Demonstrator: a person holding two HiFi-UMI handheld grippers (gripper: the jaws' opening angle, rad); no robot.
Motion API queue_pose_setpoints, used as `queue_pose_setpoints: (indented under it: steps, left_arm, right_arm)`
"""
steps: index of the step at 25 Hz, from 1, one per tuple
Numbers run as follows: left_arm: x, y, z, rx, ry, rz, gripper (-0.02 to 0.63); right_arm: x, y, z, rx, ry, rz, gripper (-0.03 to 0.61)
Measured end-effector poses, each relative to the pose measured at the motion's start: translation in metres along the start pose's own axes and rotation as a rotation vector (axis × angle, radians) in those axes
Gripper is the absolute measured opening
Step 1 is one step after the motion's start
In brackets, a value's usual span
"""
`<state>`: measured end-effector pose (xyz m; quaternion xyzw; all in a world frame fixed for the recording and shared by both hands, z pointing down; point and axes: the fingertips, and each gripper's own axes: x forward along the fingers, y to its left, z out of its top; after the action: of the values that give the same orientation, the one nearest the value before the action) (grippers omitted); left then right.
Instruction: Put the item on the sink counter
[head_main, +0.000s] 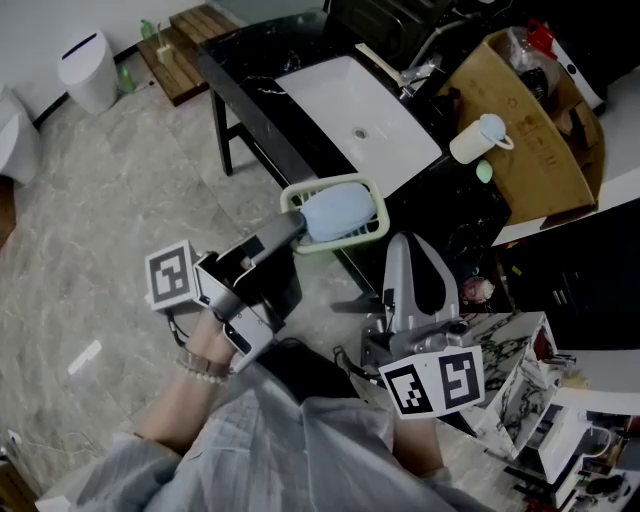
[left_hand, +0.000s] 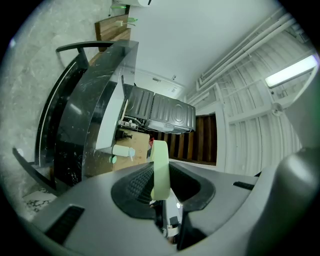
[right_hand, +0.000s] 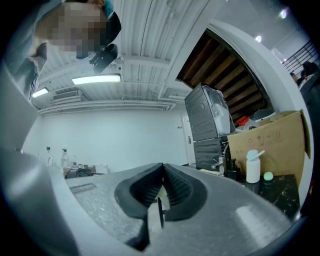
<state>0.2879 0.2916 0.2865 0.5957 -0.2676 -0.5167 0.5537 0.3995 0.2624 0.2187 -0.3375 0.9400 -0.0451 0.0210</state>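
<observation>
Head view: the left gripper is clamped on the rim of the green basket. The basket holds a pale blue pad and is apparently kept level so the pad stays in, at the near edge of the counter. The right gripper is closed and empty. No writing is legible.

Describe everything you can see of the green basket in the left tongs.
The basket is small, pale green and plastic-looking, with a rounded rectangular rim. A light blue rounded object fills it. The left tongs grip one short end by the rim, holding it in the air by the front edge of the black counter. Nothing else appears to touch it.
</observation>
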Motion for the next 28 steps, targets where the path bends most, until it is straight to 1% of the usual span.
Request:
queue_pose_setpoints:
  steps: [9,14,20,28]
  left_arm:
    - [-0.029,-0.009,0.023,0.018,-0.011,0.003,0.086]
    - [-0.049,-0.016,0.035,0.033,-0.037,0.0,0.086]
    - [-0.076,-0.027,0.055,0.057,-0.104,-0.006,0.086]
    - [-0.104,-0.041,0.082,0.102,-0.216,-0.019,0.086]
  right_arm:
    - [0.011,0.031,-0.008,0.004,-0.006,0.003,-0.003]
    - [0.02,0.052,-0.012,0.008,-0.009,0.033,-0.003]
    - [0.037,0.079,-0.016,0.009,-0.003,0.101,-0.003]
    - [0.064,0.105,-0.019,0.014,-0.003,0.208,-0.003]
